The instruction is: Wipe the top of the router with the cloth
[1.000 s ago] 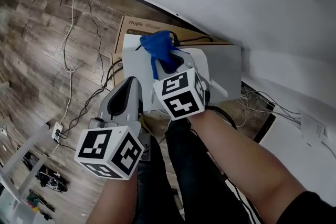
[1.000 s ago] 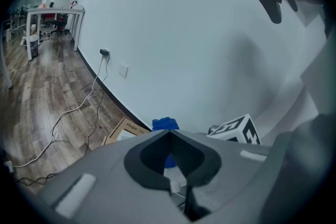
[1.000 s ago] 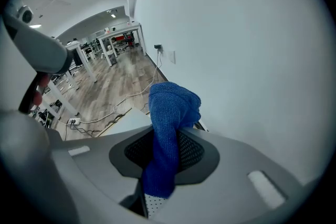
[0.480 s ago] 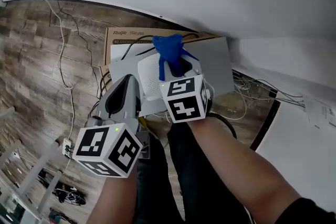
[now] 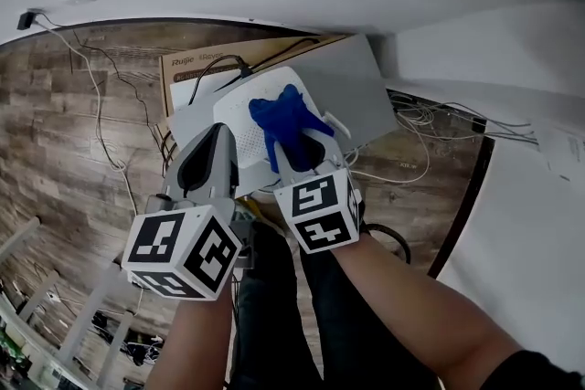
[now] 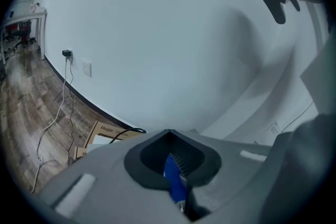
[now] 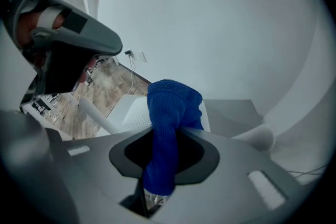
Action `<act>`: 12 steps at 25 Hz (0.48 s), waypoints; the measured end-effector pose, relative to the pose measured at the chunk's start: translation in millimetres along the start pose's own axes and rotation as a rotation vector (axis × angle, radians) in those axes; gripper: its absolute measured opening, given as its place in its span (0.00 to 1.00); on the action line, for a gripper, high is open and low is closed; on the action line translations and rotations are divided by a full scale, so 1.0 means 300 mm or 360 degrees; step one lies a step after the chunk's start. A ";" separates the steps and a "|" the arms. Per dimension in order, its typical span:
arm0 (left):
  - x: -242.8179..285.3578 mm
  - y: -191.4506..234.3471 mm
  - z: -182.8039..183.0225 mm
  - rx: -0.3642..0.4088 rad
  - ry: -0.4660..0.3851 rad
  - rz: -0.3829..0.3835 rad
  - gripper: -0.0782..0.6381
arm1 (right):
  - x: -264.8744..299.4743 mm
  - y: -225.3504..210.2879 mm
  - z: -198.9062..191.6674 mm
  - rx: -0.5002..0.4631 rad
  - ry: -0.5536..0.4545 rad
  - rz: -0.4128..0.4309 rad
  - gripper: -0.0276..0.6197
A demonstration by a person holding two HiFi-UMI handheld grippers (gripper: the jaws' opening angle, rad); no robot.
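Note:
A white router [image 5: 236,125] lies on a grey flat box [image 5: 356,87] on the floor by the wall. A blue cloth [image 5: 285,123] is draped over the middle of the router's top. My right gripper [image 5: 294,158] is shut on the cloth's near end. In the right gripper view the cloth [image 7: 170,113] rises from my right gripper [image 7: 160,176] and covers part of the router [image 7: 135,113]. My left gripper [image 5: 212,142] hovers beside the router's left edge, jaws together. In its own view my left gripper [image 6: 176,186] points at the wall, and only a thin blue strip shows between the jaws.
A cardboard box [image 5: 196,68] sticks out from under the grey box. Black and white cables [image 5: 101,123] trail over the wood floor, and more wires [image 5: 430,116] lie at the right by the white wall. The person's legs are below the grippers.
My right gripper has drawn the cloth back from the router's far edge to the middle of its top. The left gripper stays beside the router.

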State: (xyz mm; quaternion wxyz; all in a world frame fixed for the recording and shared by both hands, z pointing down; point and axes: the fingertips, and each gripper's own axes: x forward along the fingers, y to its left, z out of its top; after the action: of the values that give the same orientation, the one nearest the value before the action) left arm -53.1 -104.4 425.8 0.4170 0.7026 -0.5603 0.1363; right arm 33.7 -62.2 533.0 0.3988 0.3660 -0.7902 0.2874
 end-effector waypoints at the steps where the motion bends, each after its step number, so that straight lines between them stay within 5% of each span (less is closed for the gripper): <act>1: -0.005 0.003 -0.005 -0.0001 -0.0004 0.0007 0.11 | -0.009 0.013 -0.023 -0.0014 0.0015 0.0027 0.22; 6: -0.075 0.070 -0.009 -0.0033 -0.0069 0.0075 0.11 | -0.056 0.110 -0.025 -0.0091 0.0011 0.0154 0.22; 12: -0.247 0.084 0.102 -0.0053 -0.0157 0.0131 0.11 | -0.233 0.202 0.238 -0.0136 -0.0168 0.0182 0.22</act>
State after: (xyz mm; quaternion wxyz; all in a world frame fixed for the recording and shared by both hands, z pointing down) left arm -108.9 -77.5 369.1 0.3946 0.6777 -0.6109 0.1092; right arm -16.3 -56.6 427.5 0.3548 0.3177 -0.8412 0.2561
